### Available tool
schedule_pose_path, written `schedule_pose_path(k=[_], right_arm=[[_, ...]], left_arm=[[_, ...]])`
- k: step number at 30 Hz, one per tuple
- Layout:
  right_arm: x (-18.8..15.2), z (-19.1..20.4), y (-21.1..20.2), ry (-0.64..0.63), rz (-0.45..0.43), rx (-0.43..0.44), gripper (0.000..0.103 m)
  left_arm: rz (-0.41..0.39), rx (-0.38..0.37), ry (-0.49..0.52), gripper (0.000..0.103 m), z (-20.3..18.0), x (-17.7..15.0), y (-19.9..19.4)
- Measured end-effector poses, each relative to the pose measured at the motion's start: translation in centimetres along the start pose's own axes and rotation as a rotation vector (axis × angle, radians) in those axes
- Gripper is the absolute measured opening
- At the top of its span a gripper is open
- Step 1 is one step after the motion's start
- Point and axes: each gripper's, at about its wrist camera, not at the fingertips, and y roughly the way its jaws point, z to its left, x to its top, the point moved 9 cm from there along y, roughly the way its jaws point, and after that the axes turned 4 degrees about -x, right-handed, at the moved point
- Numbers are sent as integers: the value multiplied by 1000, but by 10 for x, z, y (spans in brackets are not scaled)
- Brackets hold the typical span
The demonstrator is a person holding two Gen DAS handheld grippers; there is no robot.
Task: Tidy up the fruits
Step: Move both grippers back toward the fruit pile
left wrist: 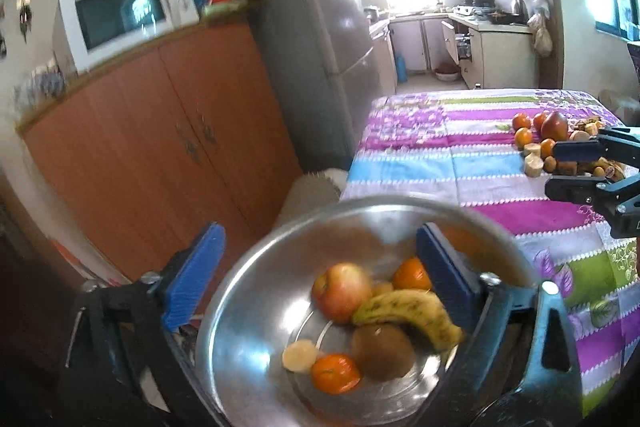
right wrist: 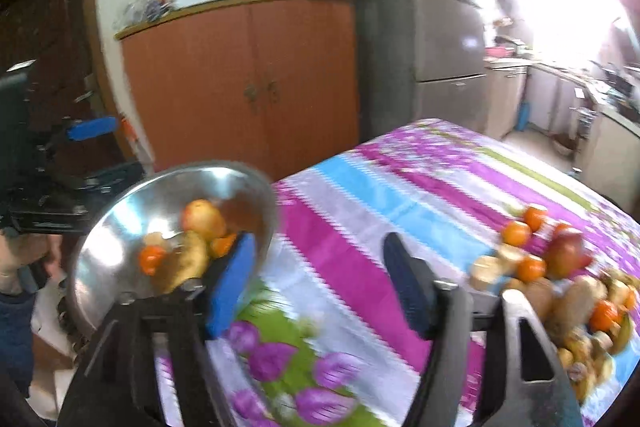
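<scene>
The sorting looks partly done: some fruit is in the steel bowl (left wrist: 256,307), and a heap (left wrist: 560,147) waits on the desk (left wrist: 440,155), out at about two o'clock from the bowl in the left wrist view.

The left gripper (left wrist: 316,291) has its blue fingers (left wrist: 192,279) spread wide around the bowl, one outside the rim and one inside; whether they actually pinch it I cannot tell.

In the bowl lie an apple (left wrist: 340,291), a banana (left wrist: 408,311), a kiwi (left wrist: 382,351), two oranges (left wrist: 335,373) and a pale slice (left wrist: 299,355).

The right gripper (right wrist: 320,283) hovers over the cloth, fingers apart and empty. Its next move, I'd guess, is toward the pile at three o'clock to take one piece.
</scene>
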Motion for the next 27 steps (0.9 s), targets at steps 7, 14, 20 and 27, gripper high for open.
schedule_pose_path(k=[7,14,20,27], right_arm=[[-32,-79,-40,85,-27,-164,93],[-79,-138,-68,143,24,-263,97],[-113,-162,-86,140,81,-333,102],[-143,-179,-79,177,178,-355,103]], left_arm=[[-62,-58,38,103,-60,31,-6],[-87,-157,98,103,-139,52,-5],[-78,-249,144,103,-202,56,-1],[12,-361,124,103,-259,42,21]])
